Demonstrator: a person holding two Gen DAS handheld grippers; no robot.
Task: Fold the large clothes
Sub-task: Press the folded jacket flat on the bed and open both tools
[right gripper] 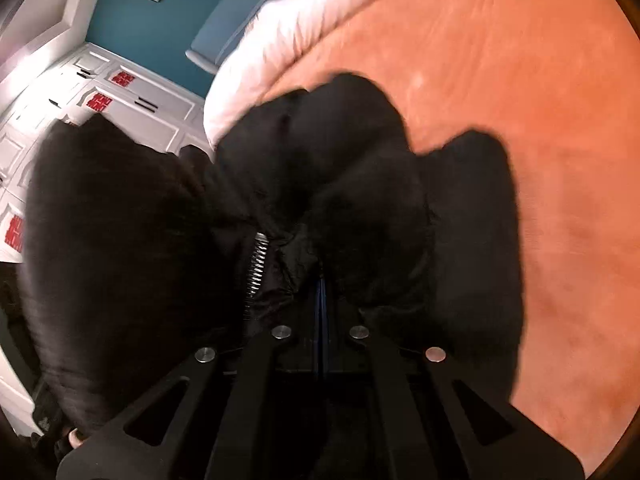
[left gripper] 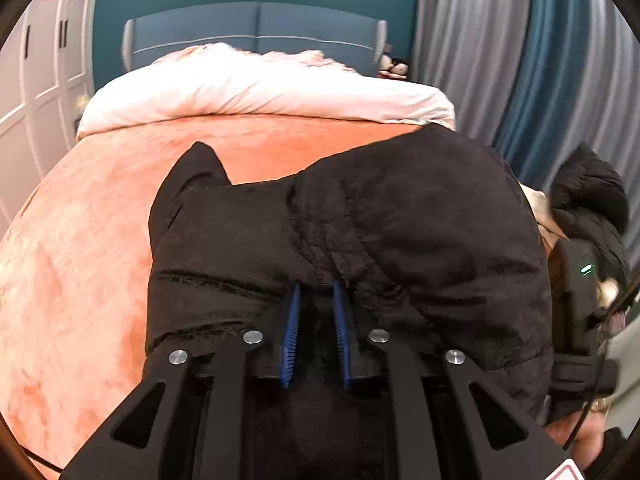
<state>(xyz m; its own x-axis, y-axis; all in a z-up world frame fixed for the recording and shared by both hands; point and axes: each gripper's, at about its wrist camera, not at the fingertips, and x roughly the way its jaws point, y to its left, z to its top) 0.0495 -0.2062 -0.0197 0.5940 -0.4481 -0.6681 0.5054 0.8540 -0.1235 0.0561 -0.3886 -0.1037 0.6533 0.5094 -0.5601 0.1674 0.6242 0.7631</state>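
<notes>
A black padded jacket is bunched up over the orange bed cover. My left gripper is shut on a thick fold of the jacket between its blue pads. In the right wrist view the jacket hangs bunched in front of the camera, its metal zipper showing. My right gripper is shut on the jacket fabric, the jaws almost touching. The right gripper's body shows at the left wrist view's right edge.
A white duvet lies folded back at the head of the bed, before a blue headboard. White wardrobes stand left, grey and blue curtains right. The orange bed cover spreads to the right.
</notes>
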